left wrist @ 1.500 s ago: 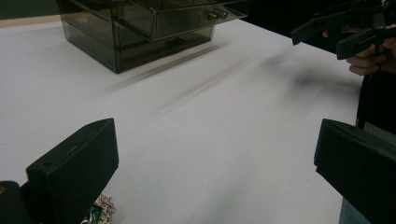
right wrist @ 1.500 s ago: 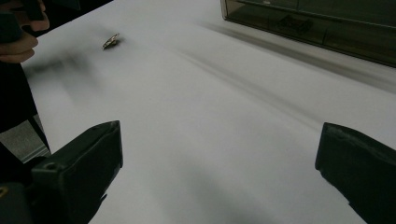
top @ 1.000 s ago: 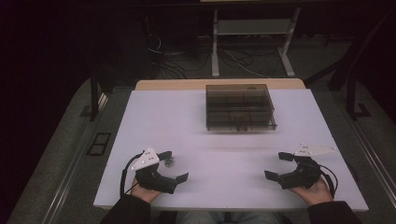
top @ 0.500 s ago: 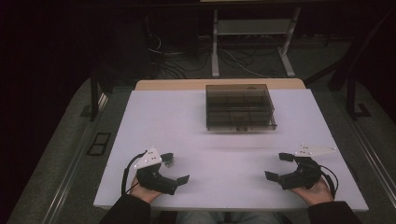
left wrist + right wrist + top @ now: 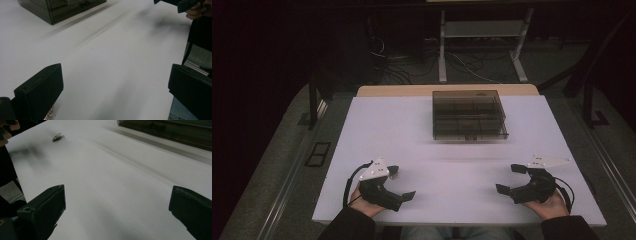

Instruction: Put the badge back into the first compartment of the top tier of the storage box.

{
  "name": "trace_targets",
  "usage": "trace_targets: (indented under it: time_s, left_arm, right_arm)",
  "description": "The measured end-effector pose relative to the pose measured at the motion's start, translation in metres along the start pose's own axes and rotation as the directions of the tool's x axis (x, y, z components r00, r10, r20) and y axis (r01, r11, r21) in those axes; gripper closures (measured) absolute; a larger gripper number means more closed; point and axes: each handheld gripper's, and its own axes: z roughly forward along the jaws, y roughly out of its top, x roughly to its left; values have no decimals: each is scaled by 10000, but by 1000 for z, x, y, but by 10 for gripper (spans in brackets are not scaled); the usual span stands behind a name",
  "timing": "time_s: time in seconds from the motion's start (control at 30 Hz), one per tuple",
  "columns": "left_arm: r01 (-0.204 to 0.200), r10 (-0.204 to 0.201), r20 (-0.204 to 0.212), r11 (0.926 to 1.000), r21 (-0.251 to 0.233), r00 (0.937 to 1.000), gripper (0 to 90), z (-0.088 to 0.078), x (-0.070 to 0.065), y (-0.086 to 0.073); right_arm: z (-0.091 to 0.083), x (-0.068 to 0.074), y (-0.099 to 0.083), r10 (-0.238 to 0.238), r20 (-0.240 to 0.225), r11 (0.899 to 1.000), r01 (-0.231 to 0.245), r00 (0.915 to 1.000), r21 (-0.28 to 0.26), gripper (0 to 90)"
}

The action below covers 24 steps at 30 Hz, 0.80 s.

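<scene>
Both tools gape wide, nothing held: left tool (image 5: 401,182) at bench (image 5: 412,130) front-left, right tool (image 5: 510,178) front-right. Small glittery piece (image 5: 56,137) lies just beside left tool; compartment box (image 5: 468,114) sits well apart, mid-back. Prob. next is picking up the piece: come down low w/ left tool, straddle it, close gently so it doesn't skid.

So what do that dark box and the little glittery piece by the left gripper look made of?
Box: likely smoked translucent plastic, glossy; inner dividers show through its lid. Small piece: looks metallic, catching light with a sparkly grain, though too small to be sure.

The table (image 5: 412,130) is plain white with a light wood far edge. The box (image 5: 469,115) is smoky transparent grey. Both grippers are black with grey plates.
</scene>
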Motion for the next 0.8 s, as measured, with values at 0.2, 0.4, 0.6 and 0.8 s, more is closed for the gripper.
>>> trace_targets:
  time_s: [0.2,0.4,0.6,0.8]
  left_arm:
    - [-92,92,-28,9997,237,10000,0,-2,3,3]
    - [-102,104,-52,9993,371,9999,0,-8,7,9]
    - [-92,94,-48,9986,517,9999,0,-12,9,14]
    - [-184,185,-20,9971,739,9998,0,-12,11,19]
  right_arm:
    - [0,0,0,28,10,10000,-28,10000,30,5]
    - [0,0,-1,-13,14,10000,12,10000,36,5]
    - [0,0,-1,-47,16,10000,47,10000,60,5]
    - [0,1,-1,-11,9,10000,11,10000,80,5]
